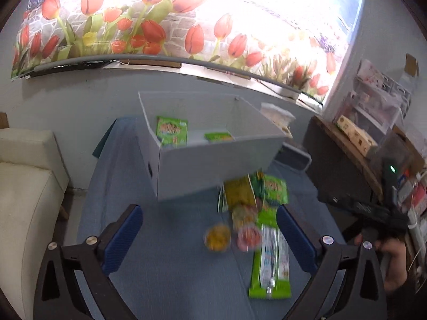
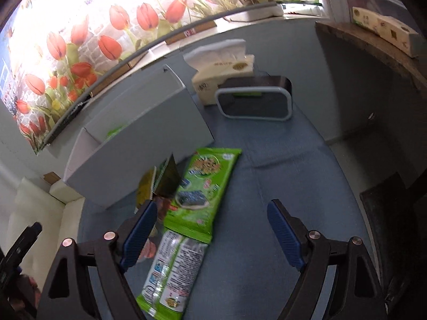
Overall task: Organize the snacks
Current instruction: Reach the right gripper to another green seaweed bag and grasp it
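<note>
While unheld, snacks (image 2: 197, 186) between right tongs (image 2: 210, 229).

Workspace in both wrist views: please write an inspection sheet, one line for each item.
Surface: blue cloth covers the table, with creases.
Job's things: white box holds two green packets; more snacks lie in front of it: a green snack bag, a long green-and-white pack, a yellow packet, and two small round cups, blurred.
Clutter: tissue pack and a dark bin with a grey rim behind the box.
Grippers: left claw open, holding nothing; right claw open over the snacks.
Cables: nothing seen.
Surroundings: tulip picture on the wall, cream chair on the left, dark wooden shelf on the right.
</note>
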{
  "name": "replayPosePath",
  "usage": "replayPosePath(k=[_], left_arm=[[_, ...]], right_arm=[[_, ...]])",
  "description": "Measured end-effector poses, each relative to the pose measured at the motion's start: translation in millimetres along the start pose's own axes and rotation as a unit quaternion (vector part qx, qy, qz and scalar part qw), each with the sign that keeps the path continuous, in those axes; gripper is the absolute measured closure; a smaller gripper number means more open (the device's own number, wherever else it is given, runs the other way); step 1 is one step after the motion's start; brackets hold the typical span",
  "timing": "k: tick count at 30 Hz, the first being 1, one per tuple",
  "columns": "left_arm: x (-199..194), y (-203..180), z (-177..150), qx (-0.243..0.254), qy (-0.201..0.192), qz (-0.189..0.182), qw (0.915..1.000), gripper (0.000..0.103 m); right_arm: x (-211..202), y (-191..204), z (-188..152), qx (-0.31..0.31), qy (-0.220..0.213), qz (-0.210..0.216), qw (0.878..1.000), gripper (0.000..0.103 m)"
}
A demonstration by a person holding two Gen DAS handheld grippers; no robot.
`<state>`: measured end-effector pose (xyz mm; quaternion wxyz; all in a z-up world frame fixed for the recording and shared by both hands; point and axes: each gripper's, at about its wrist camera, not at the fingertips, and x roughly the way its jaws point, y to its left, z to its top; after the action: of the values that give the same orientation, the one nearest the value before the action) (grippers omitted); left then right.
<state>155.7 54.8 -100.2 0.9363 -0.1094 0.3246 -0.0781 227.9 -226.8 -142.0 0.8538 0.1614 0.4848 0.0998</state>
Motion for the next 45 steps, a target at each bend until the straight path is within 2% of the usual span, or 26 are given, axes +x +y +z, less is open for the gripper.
replayPosePath(k=[2,7,11,13,19,23,28,33,41,43,45], left_arm=[[-13.8,-7.8,-25.3,0.004,0.003,-0.003,1.0,0.001],[-41.8,-18.6,-75.1,-0.003,0.016,-0.011,0.9998,0.001],[-55.6,-21.4,-100.8,0.001,0.025,-0.013,0.9996,0.001],[-57.5,-19.8,-107.2,0.002,0.037,-0.019,0.9992,0.001],[-74.8,-11.8,-108.7,-0.003,0.017,-0.015,0.9997,0.001],[-78.6,-3.2,-107.6,-0.015,0.015,-0.015,0.9997,0.001],[-79.8,2.6,-107.2,-0.025,0.012,-0.015,0.9995,0.001],[-81.2,6.4,-107.4,-0.028,0.01,-0.015,0.9994,0.001],[-79.5,10.6,-110.0,-0.034,0.014,-0.007,0.9993,0.001],[-78.2,11.2,-110.9,-0.036,0.016,-0.007,0.9992,0.001],[-76.1,12.1,-111.1,-0.037,0.019,-0.004,0.9991,0.001]], right_arm=[[13.3,0.9,-4.7,-0.013,0.024,-0.016,1.0,0.015],[35.7,11.4,-6.6,-0.023,0.034,-0.033,0.999,0.015],[62.8,28.0,0.7,-0.035,0.048,-0.052,0.997,0.015],[76.3,38.4,6.4,-0.054,0.054,-0.078,0.994,0.015],[101.6,49.1,21.8,-0.054,0.048,-0.122,0.99,0.015],[110.7,44.4,24.1,-0.028,0.05,-0.125,0.991,0.0],[124.9,42.9,26.7,-0.021,0.052,-0.154,0.986,0.0],[144.3,33.5,28.8,-0.019,0.075,-0.163,0.984,0.0],[162.7,31.3,35.7,-0.023,0.075,-0.171,0.982,0.0],[162.0,30.2,36.8,-0.024,0.069,-0.168,0.983,0.005],[156.2,30.9,37.9,-0.031,0.056,-0.169,0.984,0.023]])
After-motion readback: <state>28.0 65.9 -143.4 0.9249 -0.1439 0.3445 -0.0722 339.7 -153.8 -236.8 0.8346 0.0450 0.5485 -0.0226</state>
